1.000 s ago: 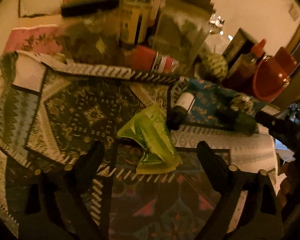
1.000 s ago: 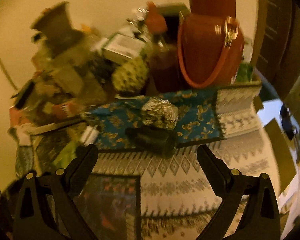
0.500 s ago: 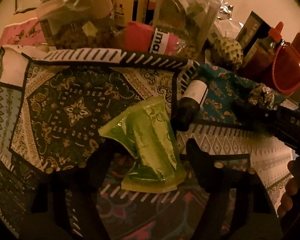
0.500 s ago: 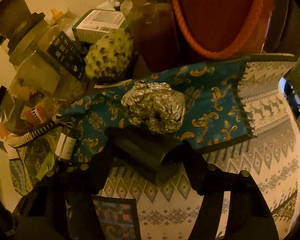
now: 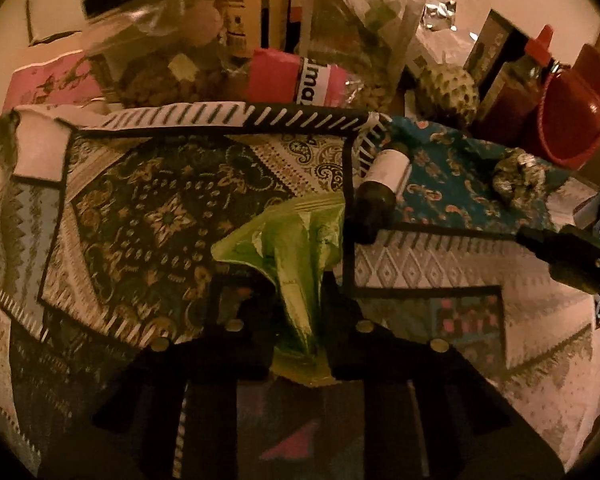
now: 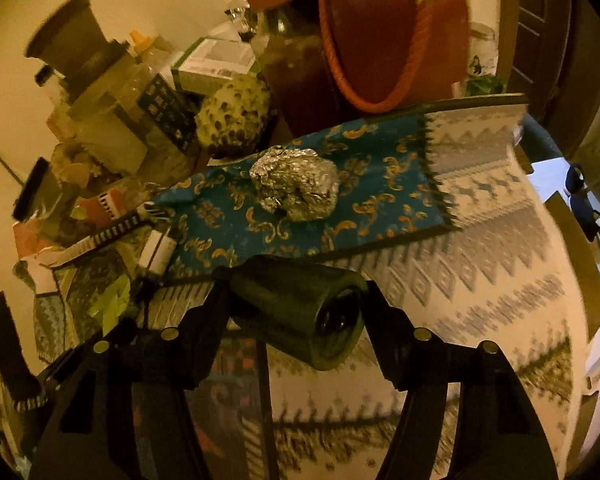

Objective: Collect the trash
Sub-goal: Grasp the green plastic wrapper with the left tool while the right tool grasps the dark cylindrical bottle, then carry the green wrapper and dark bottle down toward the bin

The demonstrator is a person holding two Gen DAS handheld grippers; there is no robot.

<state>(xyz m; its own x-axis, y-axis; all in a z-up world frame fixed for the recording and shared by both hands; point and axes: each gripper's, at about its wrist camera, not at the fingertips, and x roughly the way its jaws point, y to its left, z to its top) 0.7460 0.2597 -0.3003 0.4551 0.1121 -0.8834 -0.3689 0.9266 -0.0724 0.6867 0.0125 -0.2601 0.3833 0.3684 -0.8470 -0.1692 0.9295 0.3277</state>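
Pickup step: wrapper (image 5: 300, 264) is clenched by left gripper (image 5: 300, 312), bottle (image 6: 300, 308) by right gripper (image 6: 296, 312); lifting is needed next

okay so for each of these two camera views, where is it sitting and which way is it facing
Left wrist: rides the left gripper, facing a green wrapper pinched between its fingers.
Right wrist: rides the right gripper, facing a dark bottle it clamps.
Shared: foil ball, small labelled bottle.

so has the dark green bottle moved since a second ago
Yes. The dark green bottle was lying at the teal cloth's edge; now, pinched in the right gripper, it sits nearer the camera, off that edge.
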